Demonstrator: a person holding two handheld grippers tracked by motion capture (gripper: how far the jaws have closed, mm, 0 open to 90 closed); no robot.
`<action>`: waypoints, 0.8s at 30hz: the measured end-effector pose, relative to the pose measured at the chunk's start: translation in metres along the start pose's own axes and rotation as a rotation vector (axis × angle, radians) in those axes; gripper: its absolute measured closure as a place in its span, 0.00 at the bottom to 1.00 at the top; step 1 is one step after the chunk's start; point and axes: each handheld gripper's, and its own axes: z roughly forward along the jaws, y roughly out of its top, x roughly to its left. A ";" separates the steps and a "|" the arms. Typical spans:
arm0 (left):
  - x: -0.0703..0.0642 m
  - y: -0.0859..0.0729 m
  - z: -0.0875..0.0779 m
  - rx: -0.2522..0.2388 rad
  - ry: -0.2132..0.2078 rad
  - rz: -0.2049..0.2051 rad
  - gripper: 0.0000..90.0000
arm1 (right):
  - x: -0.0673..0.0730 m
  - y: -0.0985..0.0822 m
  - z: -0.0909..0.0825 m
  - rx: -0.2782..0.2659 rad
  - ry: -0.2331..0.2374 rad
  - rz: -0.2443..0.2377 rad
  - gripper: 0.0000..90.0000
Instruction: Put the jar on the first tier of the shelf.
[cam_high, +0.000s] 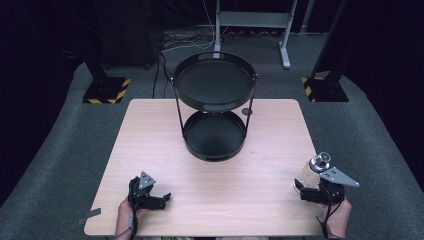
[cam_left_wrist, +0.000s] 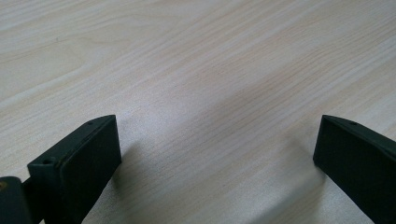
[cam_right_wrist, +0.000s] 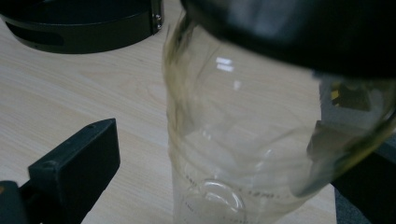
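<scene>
The right gripper (cam_high: 306, 192) is seen at the near right corner of the table (cam_high: 150, 150), its jaws spread wide on either side of a clear glass jar (cam_high: 314, 170). In the right gripper view the jar (cam_right_wrist: 243, 140) stands between the jaws, with a visible gap left at the left jaw, so nothing is clamped yet; whether the right jaw touches the glass cannot be told through the glass. The jar is kept upright, its dark lid up, which suits a grasp taken low around the body. It is placed close to the table's right edge, so a careless squeeze could, it is judged, push it off.

Further left, the left gripper (cam_high: 159, 199) is held low at the near left of the table, jaws apart and empty. In the left gripper view bare wood (cam_left_wrist: 196, 70) lies between the jaws; it is parked there, seemingly to be kept out of the way.

Out at the centre and far side, a black two-tier tray stand (cam_high: 215, 107) is set, both tiers empty. Its lower tray (cam_right_wrist: 84, 32) is glimpsed beyond the jar in the right gripper view, a likely destination, it is judged, for the jar
</scene>
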 end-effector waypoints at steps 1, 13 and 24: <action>0.000 0.000 0.000 0.000 0.000 0.000 0.00 | 0.000 0.002 0.000 -0.004 0.001 0.000 0.00; 0.000 0.000 0.000 0.000 0.000 0.001 0.00 | -0.002 0.014 0.001 -0.041 0.007 0.004 0.00; 0.000 0.000 0.000 0.000 0.000 0.000 0.00 | -0.004 0.017 0.001 -0.063 -0.003 0.018 0.03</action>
